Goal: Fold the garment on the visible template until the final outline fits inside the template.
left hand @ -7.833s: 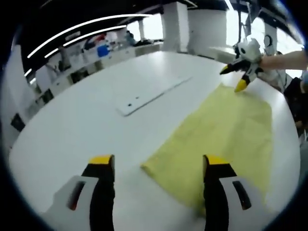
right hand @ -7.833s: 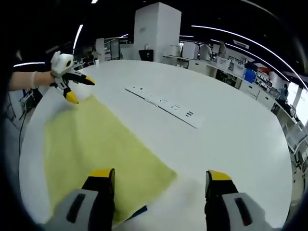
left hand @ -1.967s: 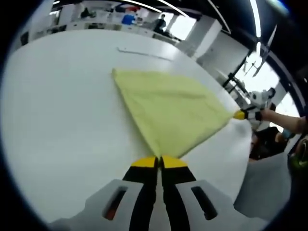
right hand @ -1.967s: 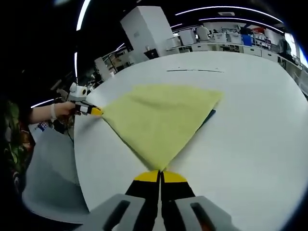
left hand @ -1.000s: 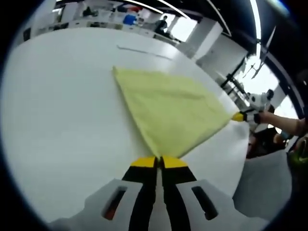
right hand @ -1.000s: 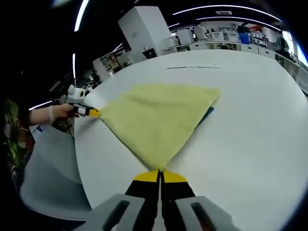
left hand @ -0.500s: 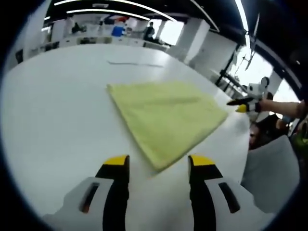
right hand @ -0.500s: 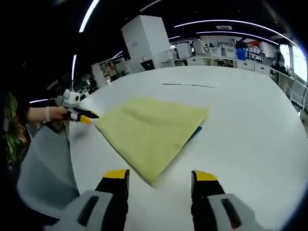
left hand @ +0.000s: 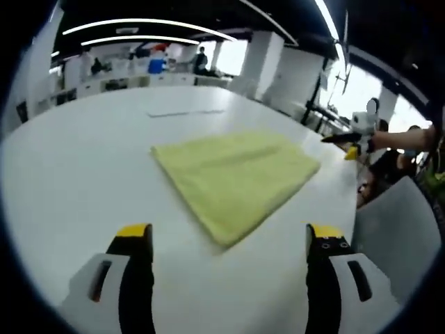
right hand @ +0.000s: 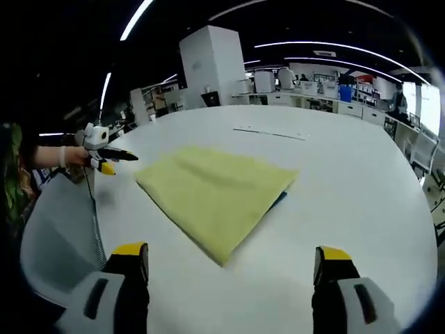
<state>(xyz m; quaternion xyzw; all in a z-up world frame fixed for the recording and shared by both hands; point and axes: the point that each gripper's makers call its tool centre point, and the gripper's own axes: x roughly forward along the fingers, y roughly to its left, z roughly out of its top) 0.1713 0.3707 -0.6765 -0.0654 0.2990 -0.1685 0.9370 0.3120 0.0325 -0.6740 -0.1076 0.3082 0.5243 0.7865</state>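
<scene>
White table (left hand: 62,167) under strip lights, with desks and pillars far behind, carries the yellow garment (left hand: 236,174), which lies flat and folded near the middle of my reach. Half a second ago my jaws were already parting; a second ago both grippers were clenched on the garment's near corners. Now my left gripper (left hand: 229,240) stands wide apart and empty, short of the garment's near point, and my right gripper (right hand: 229,261) is likewise spread and holding nothing. So I read the fold as laid down and let go. From the right gripper view a dark blue sliver (right hand: 279,198) peeks out at the garment's right edge (I take it for the template, though too little shows to be sure), which suggests the cloth nearly covers it and may overhang. I judge the outline may need another fold or a nudge before it fits inside, so I would check the edges before calling it finished.
</scene>
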